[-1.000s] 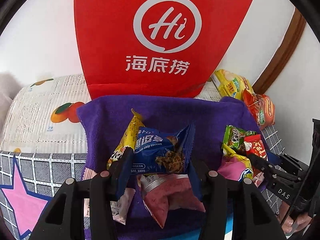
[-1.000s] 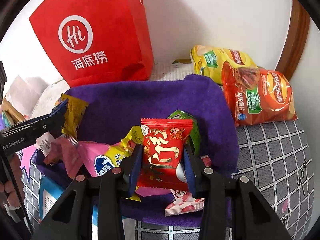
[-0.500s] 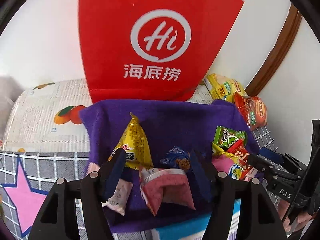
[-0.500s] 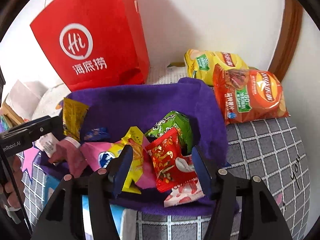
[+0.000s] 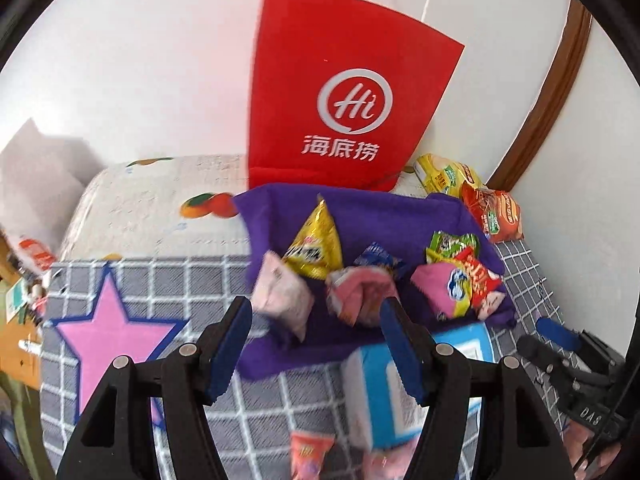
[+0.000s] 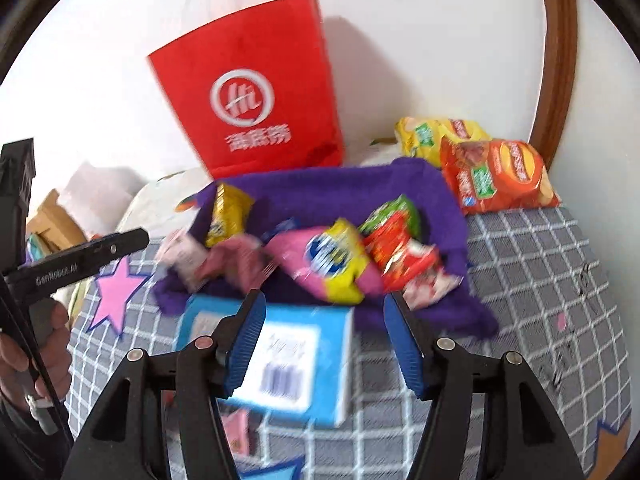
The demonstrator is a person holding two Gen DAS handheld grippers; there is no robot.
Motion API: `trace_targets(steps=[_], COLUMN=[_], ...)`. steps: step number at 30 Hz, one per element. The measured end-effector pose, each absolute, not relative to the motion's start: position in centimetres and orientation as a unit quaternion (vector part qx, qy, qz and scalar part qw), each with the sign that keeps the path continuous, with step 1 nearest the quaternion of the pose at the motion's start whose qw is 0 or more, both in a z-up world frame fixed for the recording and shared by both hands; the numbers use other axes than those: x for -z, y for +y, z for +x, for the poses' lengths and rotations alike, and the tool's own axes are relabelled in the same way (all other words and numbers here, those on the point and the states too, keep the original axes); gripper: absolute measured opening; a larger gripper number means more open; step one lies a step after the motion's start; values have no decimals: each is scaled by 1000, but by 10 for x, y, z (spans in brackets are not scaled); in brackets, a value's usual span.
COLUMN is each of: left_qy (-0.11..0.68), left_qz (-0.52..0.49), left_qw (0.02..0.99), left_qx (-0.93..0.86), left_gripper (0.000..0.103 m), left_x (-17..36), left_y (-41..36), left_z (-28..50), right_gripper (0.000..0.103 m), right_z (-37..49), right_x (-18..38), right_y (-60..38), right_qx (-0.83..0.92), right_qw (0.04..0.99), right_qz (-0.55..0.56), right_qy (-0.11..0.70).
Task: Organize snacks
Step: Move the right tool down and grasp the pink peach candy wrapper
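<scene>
Between the spread, empty jaws of the left gripper (image 5: 316,344), in the left wrist view, a crumpled pink snack packet (image 5: 360,292) is seen on the purple cloth tray (image 5: 376,208). A yellow triangular foil packet (image 5: 316,248) stands beyond it, and a pale pink sachet (image 5: 280,300) lies just beside the left jaw. A red paper carrier bag (image 5: 344,92) stands behind the tray.

From the right wrist view, the right gripper (image 6: 324,340) is likewise seen wide apart and empty, above a blue and white carton (image 6: 288,356) lying before the tray. Ahead lie a pink and yellow pillow packet (image 6: 332,260) and a red foil sachet (image 6: 400,256).

A step between picks is judged; next, a loose packet must be approached and pinched. Only the right view shows the orange crisp bag (image 6: 500,176) fully, and the hand (image 6: 24,356) holding the left gripper.
</scene>
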State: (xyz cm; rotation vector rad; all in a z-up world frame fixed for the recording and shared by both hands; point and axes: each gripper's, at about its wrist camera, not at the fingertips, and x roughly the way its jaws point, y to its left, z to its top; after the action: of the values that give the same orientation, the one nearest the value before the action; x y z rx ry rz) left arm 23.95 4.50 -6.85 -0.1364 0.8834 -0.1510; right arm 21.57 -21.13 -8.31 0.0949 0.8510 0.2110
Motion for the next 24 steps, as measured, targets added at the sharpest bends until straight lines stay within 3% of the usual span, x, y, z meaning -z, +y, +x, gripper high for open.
trace_targets(steps=[10,21,24], left_qy=[428,450,452], left_qz=[-76,-82,-84], left_qw=[898,887,886], left_qx=[65,59,58], left_gripper=[64,64,64], left_x=[82,116,119], left_y=[75,95,100], left_z=[175,147,147], right_gripper=[61,68,76], right_z=[147,143,147], right_x=[114,176,181], right_y=[-176,-141,-134], right_qx=[-130,-169,-178], right_qw=[892,858,854], right_qz=[45,66,75], right_qy=[432,480,483])
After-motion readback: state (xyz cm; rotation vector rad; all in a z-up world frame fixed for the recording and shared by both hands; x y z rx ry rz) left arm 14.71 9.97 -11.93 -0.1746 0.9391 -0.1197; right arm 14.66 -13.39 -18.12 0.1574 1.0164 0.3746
